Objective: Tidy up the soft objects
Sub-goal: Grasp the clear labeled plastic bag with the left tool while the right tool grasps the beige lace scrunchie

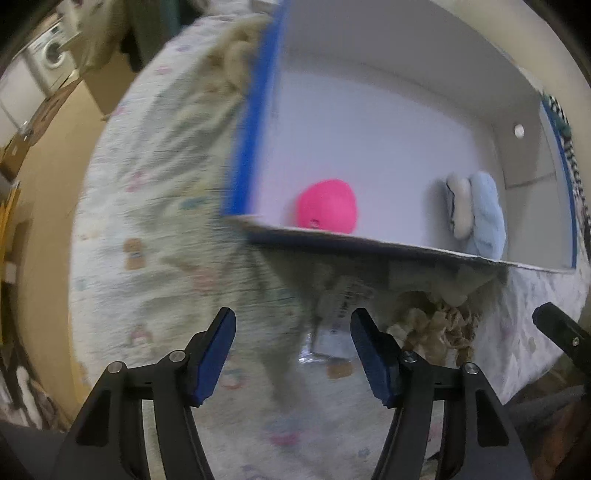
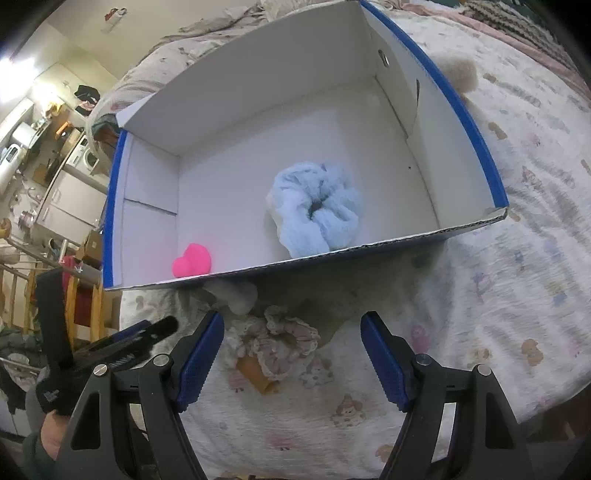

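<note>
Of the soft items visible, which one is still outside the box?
The lace-edged scrunchie, lying on the bedspread between the right gripper fingers. The pink item and light blue scrunchie sit inside the box.

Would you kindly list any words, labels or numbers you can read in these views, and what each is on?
None can be read.
Paper label on the bedspread below the box: dark print, too blurred.
Sticker on the far wall: too small.
Bedspread: pictures only, no lettering that I can make out.
</note>
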Tool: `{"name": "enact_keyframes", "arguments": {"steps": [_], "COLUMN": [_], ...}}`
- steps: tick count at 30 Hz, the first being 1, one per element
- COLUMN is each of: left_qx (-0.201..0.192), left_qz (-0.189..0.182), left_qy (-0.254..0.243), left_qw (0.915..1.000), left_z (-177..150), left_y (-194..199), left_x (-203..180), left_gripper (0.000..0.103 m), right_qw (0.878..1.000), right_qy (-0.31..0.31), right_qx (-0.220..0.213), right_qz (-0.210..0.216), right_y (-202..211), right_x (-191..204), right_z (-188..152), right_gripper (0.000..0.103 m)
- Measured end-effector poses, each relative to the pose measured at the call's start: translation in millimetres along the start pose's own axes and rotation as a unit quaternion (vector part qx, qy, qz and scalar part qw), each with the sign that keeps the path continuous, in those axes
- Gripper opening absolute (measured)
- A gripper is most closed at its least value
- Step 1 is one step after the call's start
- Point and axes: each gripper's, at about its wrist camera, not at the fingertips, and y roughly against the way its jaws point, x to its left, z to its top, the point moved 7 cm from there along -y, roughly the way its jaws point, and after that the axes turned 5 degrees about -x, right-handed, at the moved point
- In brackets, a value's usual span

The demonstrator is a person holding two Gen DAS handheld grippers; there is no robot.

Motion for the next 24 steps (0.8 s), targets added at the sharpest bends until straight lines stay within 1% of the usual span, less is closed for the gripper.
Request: {"name": "enact_keyframes", "arguments": {"steps": [2, 6, 10, 11, 12, 13, 14, 16, 17, 20, 23, 24], "left_qx": [0.005, 0.032, 0.029, 0.029, 0.033, 0.039, 0.048, 0.053, 0.054, 0.054, 0.034, 0.022], "left_qz": [0.000, 0.018, 0.019, 0.018, 0.010, 0.002, -0.007, -0.014, -0.018, -0.027, -0.027, -0.027], "left_qy": [-0.011, -0.027, -0.028, -0.029, -0.029, -0.028, -0.030, -0.040, -0.044, -0.033, -0.028, -0.027], "left_qw": [0.9999, 0.9990, 0.9990, 0.9990, 0.9990, 0.9989, 0.9984, 0.9977, 0.9974, 0.9977, 0.9987, 0.9990], "left_z": [1, -3, 2, 2, 2, 0, -2, -4, -4, -3, 0, 3], "left_y": [-7, -28, -34, -35, -36, -38, -41, -42, -42, -36, -21, -13], "left_x": [-8, -18, -26, -27, -30, -32, -35, -40, -42, -42, -32, -29], "left_gripper": [0.061, 0.061, 0.061, 0.058, 0.054, 0.053, 0.048, 0.032, 0.014, 0.013, 0.012, 0.012], "right_qw": [1.000, 1.000, 1.000, 1.000, 1.000, 1.000, 1.000, 1.000, 1.000, 1.000, 1.000, 1.000], "right_qy": [-0.004, -0.007, -0.009, -0.010, -0.011, -0.011, -0.011, -0.009, -0.009, -0.004, -0.002, -0.003], "right_qx": [0.003, 0.006, 0.011, 0.012, 0.012, 0.013, 0.013, 0.015, 0.016, 0.019, 0.024, 0.025], "right_qz": [0.001, 0.001, 0.001, 0.002, 0.002, 0.002, 0.003, 0.003, 0.003, 0.001, -0.003, -0.003], "right_y": [-2, -4, -7, -7, -8, -9, -8, -9, -10, -13, -16, -17], "right_x": [-2, -5, -8, -8, -8, -8, -9, -9, -9, -7, -8, -8], "right_z": [0, 2, 3, 3, 4, 4, 4, 5, 5, 5, 4, 4], "right_gripper": [0.081, 0.081, 0.081, 0.081, 0.081, 0.081, 0.081, 0.081, 0.081, 0.081, 0.081, 0.081]}}
